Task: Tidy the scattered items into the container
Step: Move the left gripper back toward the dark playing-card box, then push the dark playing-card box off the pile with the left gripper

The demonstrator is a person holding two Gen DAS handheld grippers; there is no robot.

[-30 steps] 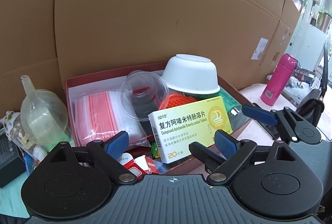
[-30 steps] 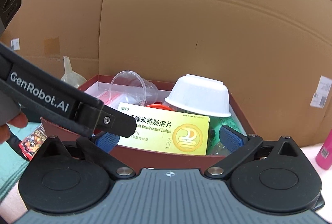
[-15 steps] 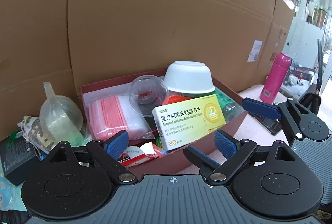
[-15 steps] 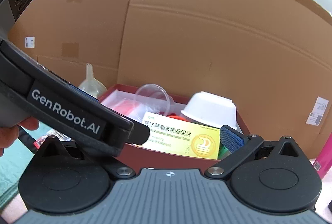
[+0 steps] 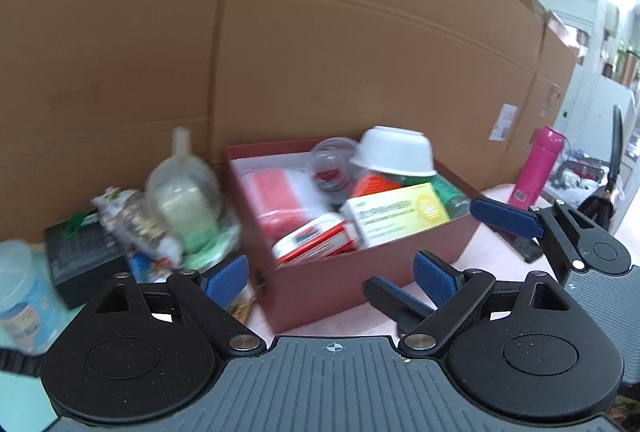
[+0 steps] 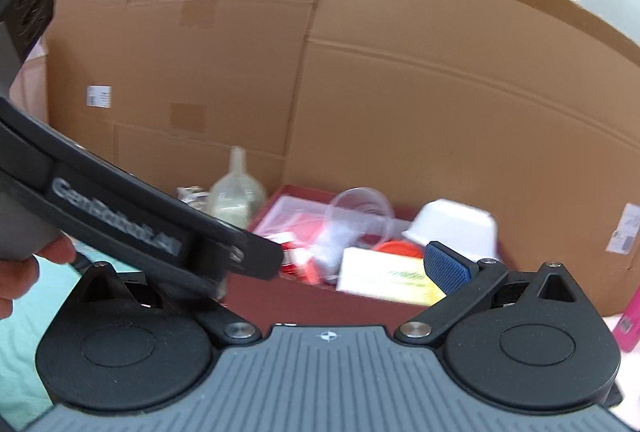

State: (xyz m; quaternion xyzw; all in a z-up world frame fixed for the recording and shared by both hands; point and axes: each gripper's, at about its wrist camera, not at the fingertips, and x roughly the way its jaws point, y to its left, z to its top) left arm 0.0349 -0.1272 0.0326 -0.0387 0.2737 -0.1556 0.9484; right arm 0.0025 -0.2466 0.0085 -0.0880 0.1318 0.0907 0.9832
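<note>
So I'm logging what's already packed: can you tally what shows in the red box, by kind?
Medicine cartons: 2 (yellow, red-and-white)
White bowl: 1
Clear cup: 1
Red-striped bag: 1
Orange item: 1
Green item: 1
Total: 7

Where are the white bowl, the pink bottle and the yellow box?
white bowl (image 5: pixel 394 152): left wrist view, on its upturned side wall.
pink bottle (image 5: pixel 538 166): left wrist view, middle of its body.
yellow box (image 5: pixel 400 218): left wrist view, on its printed front face.
</note>
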